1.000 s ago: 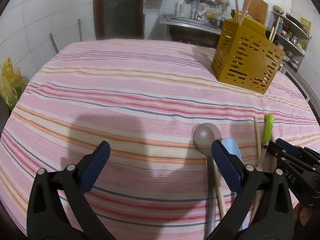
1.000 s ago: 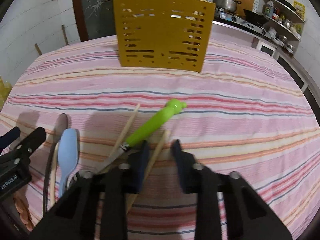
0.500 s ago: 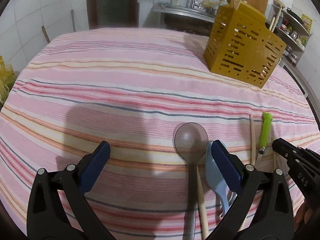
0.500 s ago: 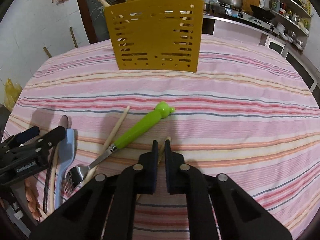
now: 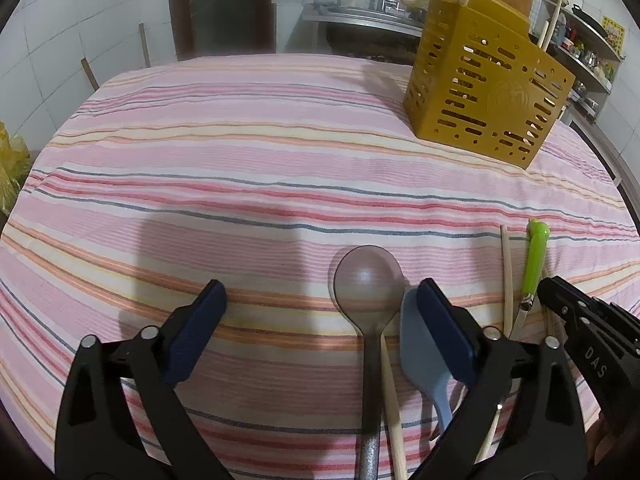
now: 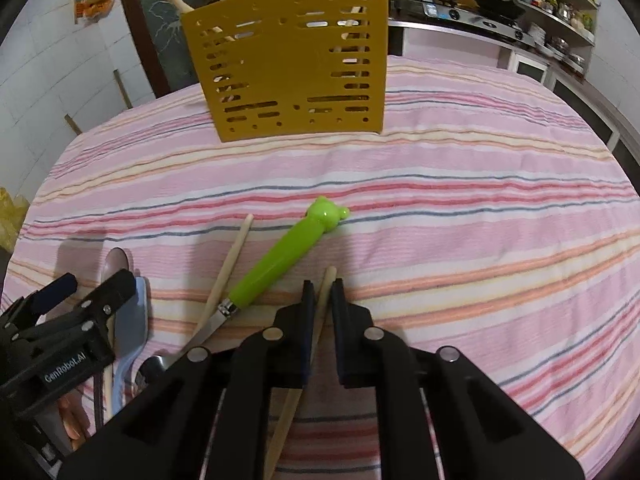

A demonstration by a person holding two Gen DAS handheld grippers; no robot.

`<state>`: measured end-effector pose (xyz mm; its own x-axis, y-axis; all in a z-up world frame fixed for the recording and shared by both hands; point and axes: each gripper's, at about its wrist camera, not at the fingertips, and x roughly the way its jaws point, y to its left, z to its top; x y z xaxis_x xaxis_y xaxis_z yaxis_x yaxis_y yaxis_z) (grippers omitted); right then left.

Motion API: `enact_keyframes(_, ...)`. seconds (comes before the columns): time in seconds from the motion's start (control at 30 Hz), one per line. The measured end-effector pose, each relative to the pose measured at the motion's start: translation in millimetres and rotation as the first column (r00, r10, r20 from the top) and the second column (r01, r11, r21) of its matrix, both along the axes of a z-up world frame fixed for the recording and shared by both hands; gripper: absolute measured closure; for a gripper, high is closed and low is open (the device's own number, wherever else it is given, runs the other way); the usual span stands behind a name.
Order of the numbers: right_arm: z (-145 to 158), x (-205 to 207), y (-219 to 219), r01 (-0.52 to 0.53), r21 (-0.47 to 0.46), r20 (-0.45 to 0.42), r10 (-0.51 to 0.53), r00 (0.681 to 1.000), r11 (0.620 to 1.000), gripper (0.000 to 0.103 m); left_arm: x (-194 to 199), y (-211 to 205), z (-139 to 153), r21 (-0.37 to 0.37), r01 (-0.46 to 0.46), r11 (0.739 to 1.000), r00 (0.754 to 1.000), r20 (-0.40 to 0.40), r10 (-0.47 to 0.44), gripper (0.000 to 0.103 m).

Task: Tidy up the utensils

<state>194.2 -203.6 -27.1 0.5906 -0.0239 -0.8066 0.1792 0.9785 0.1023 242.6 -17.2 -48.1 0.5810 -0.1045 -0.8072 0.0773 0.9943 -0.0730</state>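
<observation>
Dim indoor light, soft shadows, fisheye-warped edges

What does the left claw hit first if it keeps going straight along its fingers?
Probably the dark spoon: its bowl lies between the closing fingers of the left claw, nearer the right one, flat on the striped cloth. Depth is unclear; it might reach bare cloth first.

Cloth (image 5: 248, 168) ahead & to the left of left gripper (image 5: 320, 308) is bare, free to pass. By its right pad: grey spoon (image 5: 368, 284), wooden stick (image 5: 394, 412), blue spoon (image 5: 420, 344) crowd the way. Right gripper (image 6: 322, 286) sits just beside on the right. Ahead-left of right gripper: green-handled fork (image 6: 280, 260) & chopstick (image 6: 230, 268). Yellow holder (image 6: 292, 64) blocks farther ahead; cloth to its right is open.
</observation>
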Motion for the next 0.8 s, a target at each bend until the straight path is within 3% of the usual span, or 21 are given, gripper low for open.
enact_keyframes(0.33, 4.1, 3.4, -16.3, -0.081, -0.081, -0.027, 0.079, 0.996, 0.993, 0.097, 1.6, 8.2, 4.9, -0.058, -0.003, 0.998, 1.000, -0.004, 0.003, 0.033)
enact_keyframes(0.53, 2.6, 1.0, -18.4, -0.090, -0.086, -0.017, 0.089, 0.996, 0.992, 0.097, 2.4, 3.0, 2.3, -0.040, 0.000, 0.999, 1.000, -0.005, -0.001, 0.038)
enact_keyframes(0.73, 0.1, -1.7, -21.2, -0.084, -0.077, 0.000, 0.085, 0.996, 0.993, 0.097, -1.7, -0.1, 2.6, -0.024, 0.012, 1.000, 1.000, 0.011, -0.012, 0.060)
enact_keyframes(0.8, -0.3, -2.6, -21.5, -0.083, -0.069, 0.007, 0.083, 0.997, 0.994, 0.097, -2.7, -0.9, 3.5, -0.031, 0.023, 0.999, 1.000, 0.012, -0.022, 0.074)
